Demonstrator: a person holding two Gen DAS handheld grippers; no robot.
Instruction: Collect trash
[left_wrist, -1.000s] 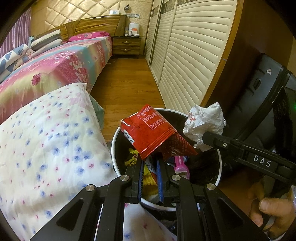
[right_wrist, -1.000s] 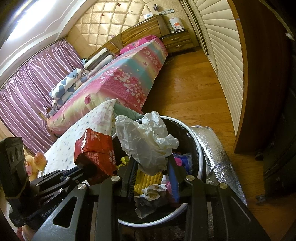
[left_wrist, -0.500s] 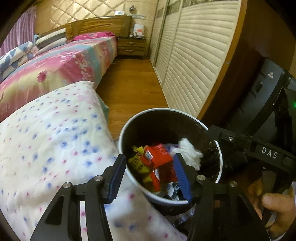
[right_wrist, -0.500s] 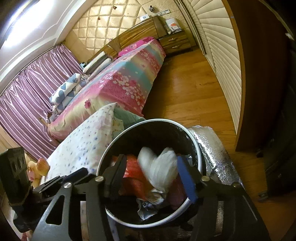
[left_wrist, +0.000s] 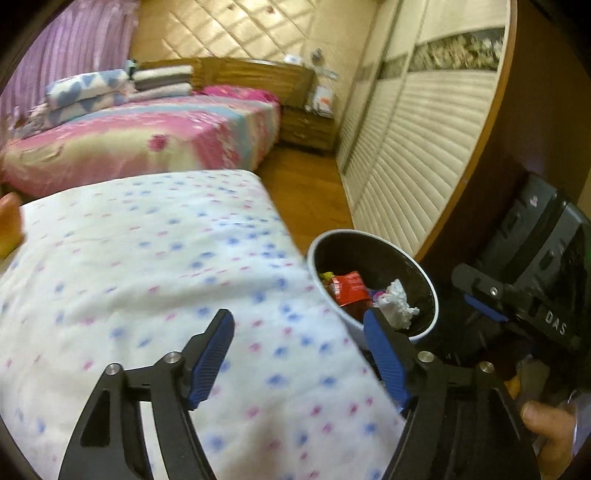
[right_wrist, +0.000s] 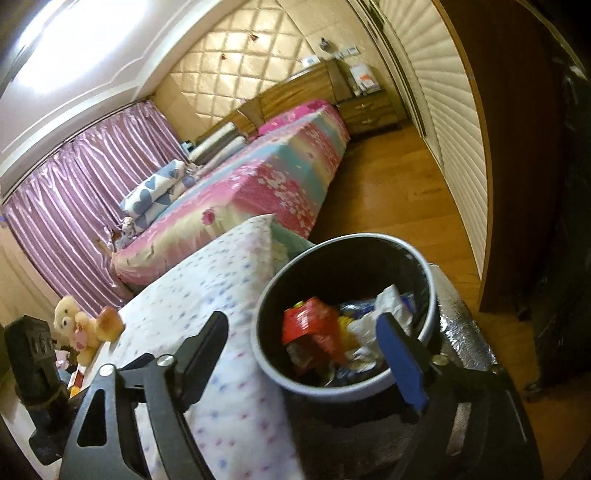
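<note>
Lower right of the left wrist view, the trash bin (left_wrist: 373, 291) stands on the floor against the edge of the dotted quilt (left_wrist: 155, 280). We see the red snack wrapper (left_wrist: 349, 288) and the crumpled white paper (left_wrist: 397, 301) lying inside it, touching each other. The left gripper (left_wrist: 299, 350) is over the quilt beside the bin; its jaws have just been opening, stand wide apart, and hold nothing. At the right edge the right gripper (left_wrist: 491, 306) shows side-on, with a hand (left_wrist: 546, 428) on its grip below.

We judge both pieces feather-light. The wrapper looks like slick crinkly film, likely to slide unless pinched at a folded edge or sealed end. The paper is soft and crushable, and any bunched ridge would do.

Centre right of the right wrist view, the bin (right_wrist: 345, 384) sits closer and we look deeper into it: the wrapper (right_wrist: 312, 326), the paper (right_wrist: 388, 314), plus yellow and blue scraps underneath that the left view barely shows. The right gripper (right_wrist: 303, 347) has also just been opening its jaws; they gape with nothing between them. Only this view shows the silver foil bag (right_wrist: 458, 332) behind the bin and the plush bear (right_wrist: 72, 325) at lower left. Only the left view shows the hand.
</note>
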